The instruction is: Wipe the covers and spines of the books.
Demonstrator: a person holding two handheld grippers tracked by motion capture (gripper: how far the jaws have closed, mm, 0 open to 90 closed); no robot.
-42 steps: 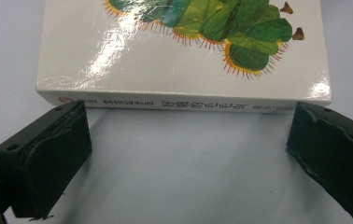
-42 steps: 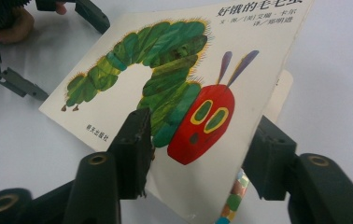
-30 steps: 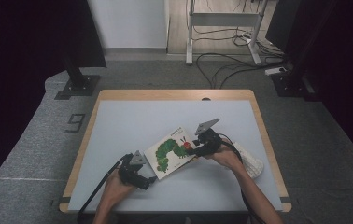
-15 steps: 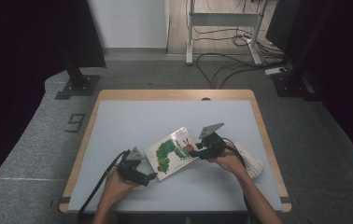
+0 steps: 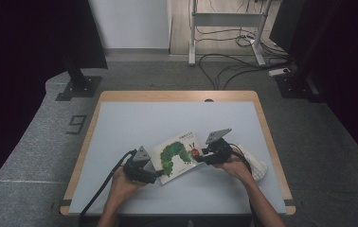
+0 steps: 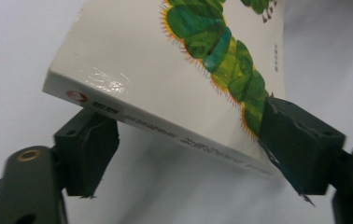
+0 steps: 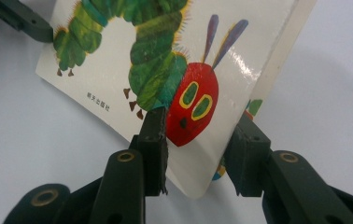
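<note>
A white picture book (image 5: 177,156) with a green caterpillar on its cover lies tilted between both hands, above the pale table (image 5: 134,123). My left gripper (image 5: 157,174) holds its spine side: in the left gripper view (image 6: 188,140) one pad sits under the spine (image 6: 165,128), the other on the cover, after the jaws have just been closing. My right gripper (image 5: 200,158) is at the opposite edge. In the right gripper view (image 7: 200,123) one pad presses the cover beside the red head (image 7: 195,102), the other sits behind that edge; these jaws have also been closing.
A white cloth-like thing (image 5: 257,165) lies on the table just right of the right hand. A black cable (image 5: 101,189) trails from the left gripper over the front edge. The table has a wooden rim (image 5: 267,137); dark stands and floor cables lie beyond it.
The left gripper's jaws have closed in on the book's spine side. The book has shifted slightly between the two grippers. Both hands stay in nearly the same places.
</note>
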